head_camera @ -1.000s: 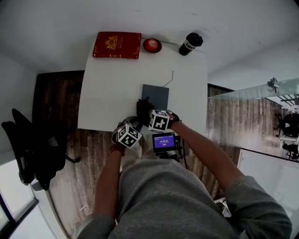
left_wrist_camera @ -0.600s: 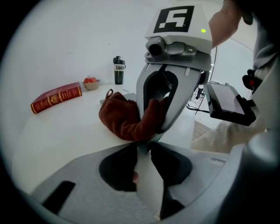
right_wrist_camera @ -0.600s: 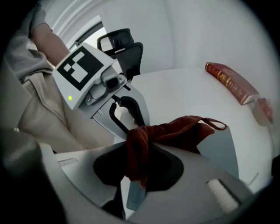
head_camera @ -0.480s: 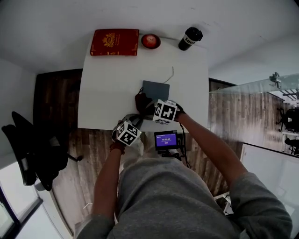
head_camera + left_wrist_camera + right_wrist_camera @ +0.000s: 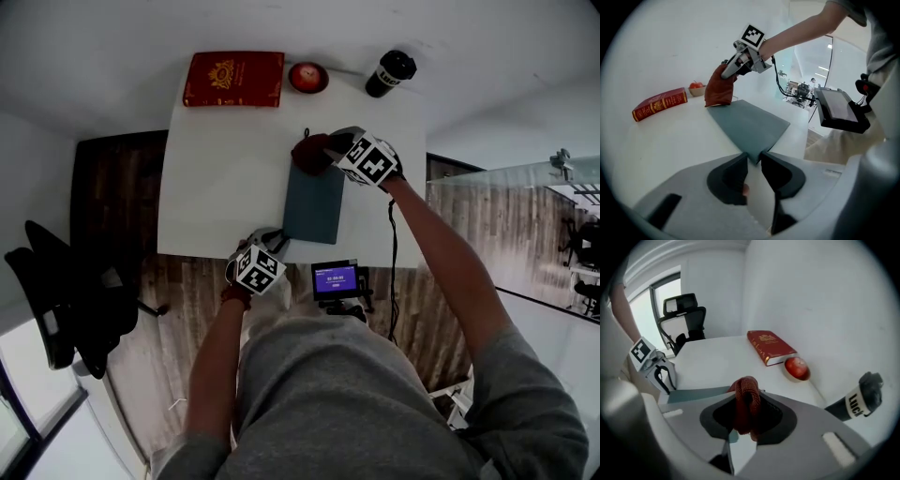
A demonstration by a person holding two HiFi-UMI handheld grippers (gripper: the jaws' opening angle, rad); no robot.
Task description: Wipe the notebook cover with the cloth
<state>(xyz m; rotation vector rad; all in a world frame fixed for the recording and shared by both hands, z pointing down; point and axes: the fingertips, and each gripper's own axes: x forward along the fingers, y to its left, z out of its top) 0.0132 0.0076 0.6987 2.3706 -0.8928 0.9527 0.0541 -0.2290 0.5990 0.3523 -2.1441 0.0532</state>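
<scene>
A dark grey-blue notebook (image 5: 314, 204) lies flat on the white table (image 5: 216, 187). My right gripper (image 5: 330, 150) is shut on a bunched dark red cloth (image 5: 311, 153), which rests on the notebook's far edge. In the right gripper view the cloth (image 5: 745, 401) fills the gap between the jaws. My left gripper (image 5: 275, 244) is at the near left corner of the notebook. In the left gripper view that corner of the notebook (image 5: 747, 124) is wedged between the jaw tips, which touch its edges. That view also shows the cloth (image 5: 719, 91) hanging from the right gripper (image 5: 732, 70).
A red book (image 5: 234, 79), an apple in a small bowl (image 5: 307, 77) and a black cup (image 5: 389, 73) line the table's far edge by the wall. A black office chair (image 5: 66, 300) stands left. A small screen device (image 5: 336, 279) sits at the table's near edge.
My right gripper carried the cloth from the notebook's near end across the cover to its far edge. The left gripper stayed at the near corner.
</scene>
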